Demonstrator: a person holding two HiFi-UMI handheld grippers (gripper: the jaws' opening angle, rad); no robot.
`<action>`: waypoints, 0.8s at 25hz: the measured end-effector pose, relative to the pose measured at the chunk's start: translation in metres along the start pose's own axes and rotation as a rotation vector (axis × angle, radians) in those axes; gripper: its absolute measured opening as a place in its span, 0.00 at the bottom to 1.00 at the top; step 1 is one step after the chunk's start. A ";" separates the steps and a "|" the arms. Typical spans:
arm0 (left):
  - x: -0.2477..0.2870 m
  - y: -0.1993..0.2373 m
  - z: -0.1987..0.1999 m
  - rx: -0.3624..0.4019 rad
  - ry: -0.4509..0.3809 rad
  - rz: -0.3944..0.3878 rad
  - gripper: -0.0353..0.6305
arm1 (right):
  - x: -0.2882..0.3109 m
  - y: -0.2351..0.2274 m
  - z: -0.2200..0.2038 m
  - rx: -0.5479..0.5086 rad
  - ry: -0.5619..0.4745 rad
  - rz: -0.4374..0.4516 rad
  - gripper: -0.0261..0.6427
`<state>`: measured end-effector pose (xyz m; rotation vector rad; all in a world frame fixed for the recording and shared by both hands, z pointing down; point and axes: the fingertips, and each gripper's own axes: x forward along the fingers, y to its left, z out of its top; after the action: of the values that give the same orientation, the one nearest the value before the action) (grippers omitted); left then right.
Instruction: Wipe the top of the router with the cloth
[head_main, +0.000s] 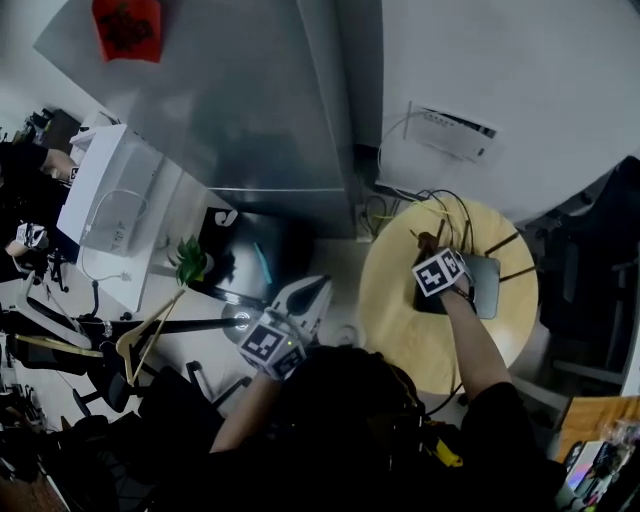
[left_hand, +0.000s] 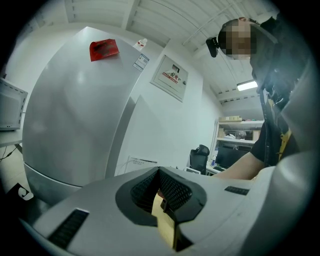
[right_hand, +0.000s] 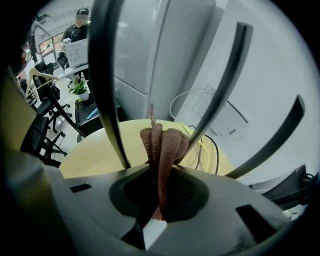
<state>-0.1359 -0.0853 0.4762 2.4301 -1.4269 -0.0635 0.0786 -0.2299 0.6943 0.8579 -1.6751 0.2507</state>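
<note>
Your right hand-held gripper (right_hand: 159, 175) was clamped on a folded pinkish-brown knitted cloth (right_hand: 162, 142), which stood up out of its closed jaws. You held it at the flat grey router (head_main: 487, 287), whose thin dark antennas (right_hand: 107, 80) rose close around the cloth. The router lay on the round pale-yellow desk (head_main: 395, 300), in its right half and near the right edge, with yellow and black cables (right_hand: 207, 145) trailing toward the far edge. Whether the cloth touched the router's top, I could not tell. Your left hand-held gripper (left_hand: 161, 176) had its jaws together on nothing. You held it off the desk, beyond its left edge, facing a tall silver-grey cabinet (left_hand: 75, 115) with a red sticker (left_hand: 104, 48).
</note>
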 end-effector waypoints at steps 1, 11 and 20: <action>-0.002 0.001 -0.001 -0.001 0.001 0.004 0.05 | 0.001 0.000 0.000 0.001 0.001 -0.003 0.13; -0.018 0.004 0.003 0.006 -0.008 0.014 0.05 | 0.001 -0.003 0.000 -0.019 -0.018 -0.054 0.13; -0.025 0.003 0.006 -0.006 -0.033 -0.008 0.05 | -0.026 -0.018 0.004 0.007 -0.070 -0.109 0.13</action>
<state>-0.1519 -0.0663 0.4683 2.4409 -1.4297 -0.1099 0.0889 -0.2344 0.6641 0.9693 -1.6869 0.1529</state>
